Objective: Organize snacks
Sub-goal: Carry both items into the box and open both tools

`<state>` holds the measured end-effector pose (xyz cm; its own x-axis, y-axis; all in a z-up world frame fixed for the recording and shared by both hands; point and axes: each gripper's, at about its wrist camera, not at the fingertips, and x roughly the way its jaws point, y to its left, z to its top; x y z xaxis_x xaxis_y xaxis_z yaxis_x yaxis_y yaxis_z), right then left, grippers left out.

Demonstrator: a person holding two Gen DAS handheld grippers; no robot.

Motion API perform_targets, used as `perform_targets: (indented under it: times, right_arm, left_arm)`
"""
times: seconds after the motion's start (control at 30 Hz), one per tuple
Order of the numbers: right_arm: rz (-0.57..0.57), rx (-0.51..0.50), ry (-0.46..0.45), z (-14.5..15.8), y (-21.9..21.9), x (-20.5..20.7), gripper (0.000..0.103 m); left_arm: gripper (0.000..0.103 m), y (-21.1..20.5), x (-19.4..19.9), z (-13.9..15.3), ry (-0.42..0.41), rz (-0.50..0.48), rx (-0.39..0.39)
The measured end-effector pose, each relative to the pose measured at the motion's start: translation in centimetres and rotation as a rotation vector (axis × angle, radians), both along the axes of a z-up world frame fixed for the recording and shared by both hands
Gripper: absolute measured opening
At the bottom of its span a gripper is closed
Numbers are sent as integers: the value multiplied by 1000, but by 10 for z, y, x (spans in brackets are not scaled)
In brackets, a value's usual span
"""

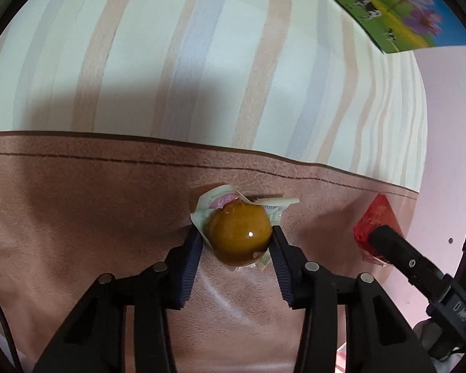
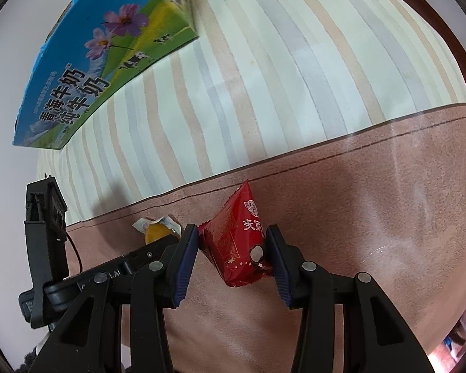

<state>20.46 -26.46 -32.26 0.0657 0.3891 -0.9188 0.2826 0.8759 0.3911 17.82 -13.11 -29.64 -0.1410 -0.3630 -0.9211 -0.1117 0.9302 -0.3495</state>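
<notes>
Striped tablecloth with a brown border (image 1: 77, 223) lies under both my tools. My left gripper (image 1: 237, 242) clamps the round amber jelly cup (image 1: 237, 237); my right gripper (image 2: 233, 248) pinches the red foil snack packet (image 2: 236, 242) just beside it. Neither has reached the blue-green milk carton (image 2: 102, 56) yet.

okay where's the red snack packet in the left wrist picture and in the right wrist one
Left wrist: red snack packet at the right edge, partly behind the right gripper's finger.
Right wrist: red snack packet at centre, clamped in the right gripper.
Shared landmark: the blue and green milk carton lying on the striped tablecloth.
</notes>
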Motion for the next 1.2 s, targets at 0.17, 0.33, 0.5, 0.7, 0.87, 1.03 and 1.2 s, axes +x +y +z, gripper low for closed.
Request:
perform_targets:
  times: [0.17, 0.33, 0.5, 0.7, 0.87, 1.03, 1.2]
  right_arm:
    - [6, 5, -20, 9, -2, -1, 48]
    - [10, 42, -61, 30, -4, 2, 48]
    - [29, 97, -164, 79, 1, 16, 48]
    - [51, 161, -318, 146, 10, 55, 48]
    - [66, 147, -410, 180, 19, 98, 48]
    - [74, 76, -424, 186, 18, 149, 48]
    - [104, 6, -368, 165, 30, 190, 48]
  left_arm:
    - [40, 8, -8, 18, -49, -22, 7]
    - [40, 3, -14, 58, -131, -46, -25]
    - [41, 7, 0, 116, -248, -30, -84]
    - [41, 26, 36, 196, -402, 17, -135]
    - [41, 60, 96, 234, -490, 22, -49]
    - [41, 87, 147, 228, -479, 30, 66]
    - [42, 108, 185, 197, -379, 34, 132]
